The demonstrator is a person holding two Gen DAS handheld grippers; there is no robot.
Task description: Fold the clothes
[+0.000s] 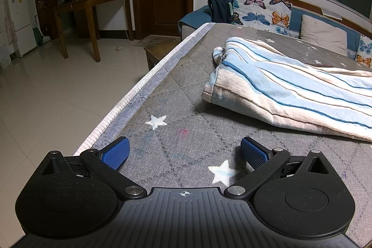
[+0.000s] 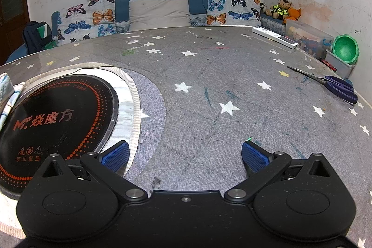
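Observation:
A folded garment [image 1: 290, 90] with white, pale blue and dark blue stripes lies on the grey star-print table cover [image 1: 186, 113], ahead and to the right of my left gripper [image 1: 184, 149]. That gripper is open, low over the cover near the table's left edge, with nothing between its blue pads. In the right wrist view only a corner of the striped cloth [image 2: 5, 85] shows at the far left. My right gripper [image 2: 184, 152] is open and empty over bare cover, beside the round black induction hob [image 2: 55, 117].
Purple-handled scissors [image 2: 334, 84] lie at the table's right edge, a white power strip [image 2: 274, 36] at the back right. Toy boxes [image 2: 309, 38] and a green bowl [image 2: 345, 49] stand beyond. A butterfly-print sofa [image 2: 148, 13] runs behind. Tiled floor [image 1: 58, 90] drops off left of the table.

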